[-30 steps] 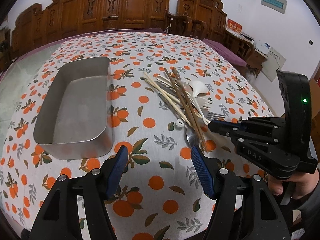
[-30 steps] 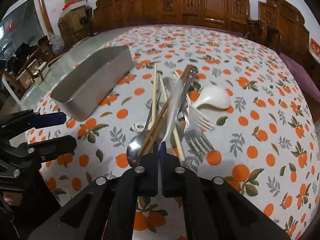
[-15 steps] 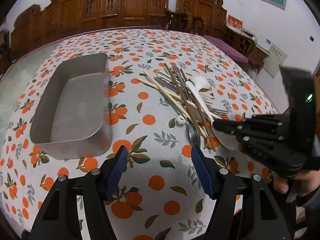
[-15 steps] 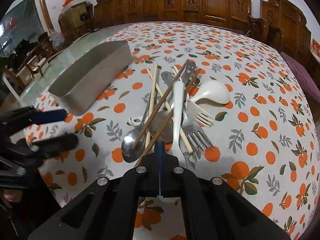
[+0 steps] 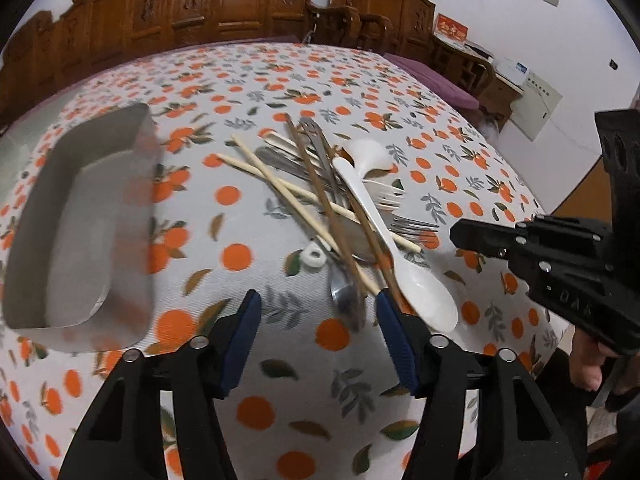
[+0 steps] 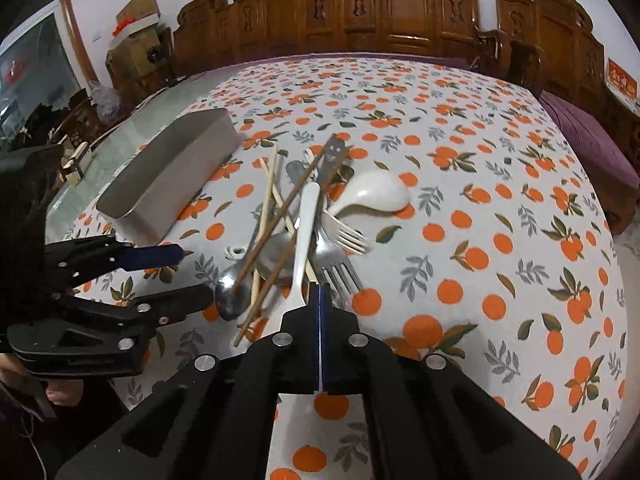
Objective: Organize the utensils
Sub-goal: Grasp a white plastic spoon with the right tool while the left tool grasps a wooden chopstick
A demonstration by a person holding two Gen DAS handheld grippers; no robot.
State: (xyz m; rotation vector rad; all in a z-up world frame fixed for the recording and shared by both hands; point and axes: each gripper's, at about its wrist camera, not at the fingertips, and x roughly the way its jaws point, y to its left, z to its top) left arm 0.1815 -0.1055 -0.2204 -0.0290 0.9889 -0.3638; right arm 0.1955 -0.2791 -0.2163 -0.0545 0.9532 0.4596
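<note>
A pile of utensils point(image 5: 336, 200) lies on the orange-print tablecloth: chopsticks, metal forks and spoons, and white plastic spoons. A long white plastic spoon point(image 5: 392, 244) lies on top, its bowl toward me. An empty metal tray point(image 5: 80, 216) stands to the left. My left gripper point(image 5: 318, 320) is open, just short of the pile's near end, over a metal spoon bowl point(image 5: 344, 292). My right gripper point(image 6: 320, 292) is shut and holds nothing; it sits at the white spoon's point(image 6: 306, 220) bowl end. It also shows at the right of the left wrist view point(image 5: 456, 236).
Carved wooden chairs point(image 6: 400, 12) line the far side of the table. A purple bench point(image 6: 588, 140) stands at the right. The tray point(image 6: 172, 172) lies left of the pile, a glass tabletop strip point(image 6: 132, 120) beyond it. A small white ring point(image 5: 314, 258) lies beside the pile.
My right gripper has drawn back from the pile, and the long white spoon now lies on top of it. My left gripper has moved right and closer to the pile.
</note>
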